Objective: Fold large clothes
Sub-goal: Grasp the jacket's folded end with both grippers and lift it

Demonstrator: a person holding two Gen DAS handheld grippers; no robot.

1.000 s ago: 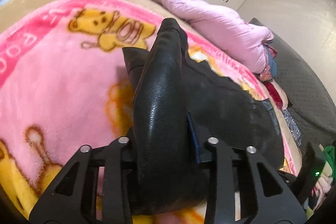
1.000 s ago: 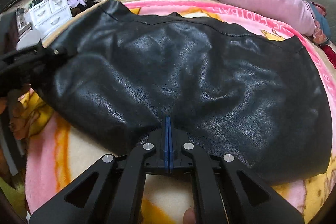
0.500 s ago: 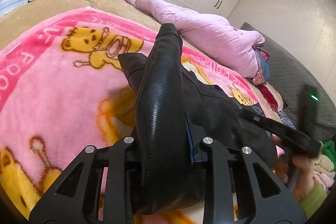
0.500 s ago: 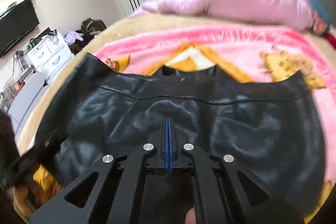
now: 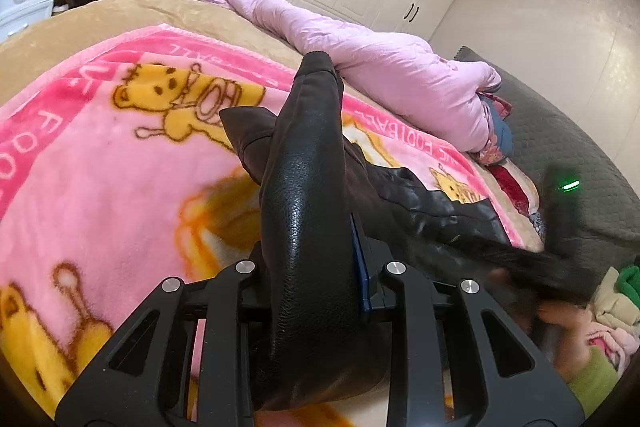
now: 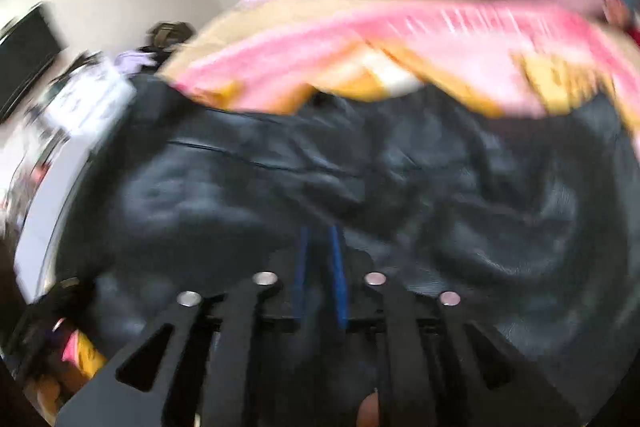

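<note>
- Your left gripper (image 5: 316, 275) is clamped on a thick roll of the black leather jacket (image 5: 308, 195). If that bunch slides out between the pads, the raised edge will drop and the fold will go crooked.
- Your right gripper (image 6: 320, 259) has just been opening: its blue pads (image 6: 338, 267) stand a narrow gap apart. The picture is too blurred to tell whether any leather sits between them, so you may have let go sooner than you meant.
- Judging by its shine, the leather is stiff and slick and may spring back open instead of holding a crease.
- The plush pink blanket (image 5: 100, 167) underneath could drag along and wrinkle if you pull the jacket across it.
- The jacket lies spread on the blanket on the bed, glossy, grained and creased. One end stands lifted in your left grip, near the pink quilt (image 5: 380, 67).
</note>
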